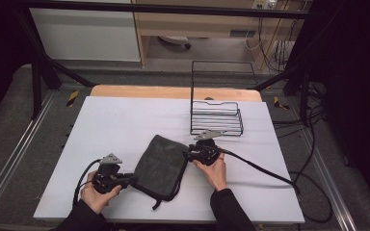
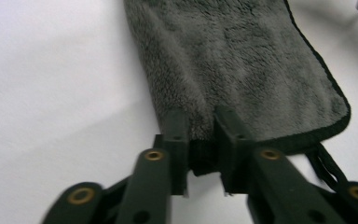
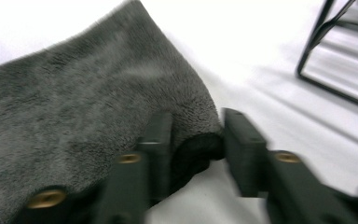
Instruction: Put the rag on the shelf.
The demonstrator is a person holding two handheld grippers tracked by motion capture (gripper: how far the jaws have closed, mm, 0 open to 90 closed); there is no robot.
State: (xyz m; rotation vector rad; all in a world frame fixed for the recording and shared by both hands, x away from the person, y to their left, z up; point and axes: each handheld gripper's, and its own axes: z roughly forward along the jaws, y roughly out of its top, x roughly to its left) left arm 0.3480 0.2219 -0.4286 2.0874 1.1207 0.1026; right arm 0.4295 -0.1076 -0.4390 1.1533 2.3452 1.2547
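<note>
A grey fleece cloth (image 1: 161, 161) with a black hem lies flat on the white table top (image 1: 115, 125), towards the near edge and a little right of the middle. A black cord or loop (image 1: 166, 196) trails from its near edge onto the white surface.

The left gripper (image 1: 131, 180) sits at the cloth's near left corner. In the left gripper view its jaws stand on either side of the hemmed edge of the cloth (image 2: 242, 70), with the fabric bunched up between them; a narrow gap shows between the pads and the hem, so whether they actually pinch it cannot be told. The left hand (image 1: 96, 192) holds it just left of the cloth.

The right gripper (image 1: 189, 155) is at the cloth's right edge. In the right gripper view the jaws stand apart (the picture is blurred): one pad lies against the pile of the cloth (image 3: 74, 107), the other stands clear of it beside the folded corner, which sits in the gap. The right hand (image 1: 214, 171) lies just right of the cloth, and a cable (image 1: 265, 171) runs from the gripper away to the right.

Beyond the cloth and to its right stands a black wire basket (image 1: 217, 118) with a tall wire back, well apart from the cloth but close behind the right gripper; its bars also show in the right gripper view (image 3: 335, 51).

No brand, label or writing can be read on the cloth, the grippers or the basket.
</note>
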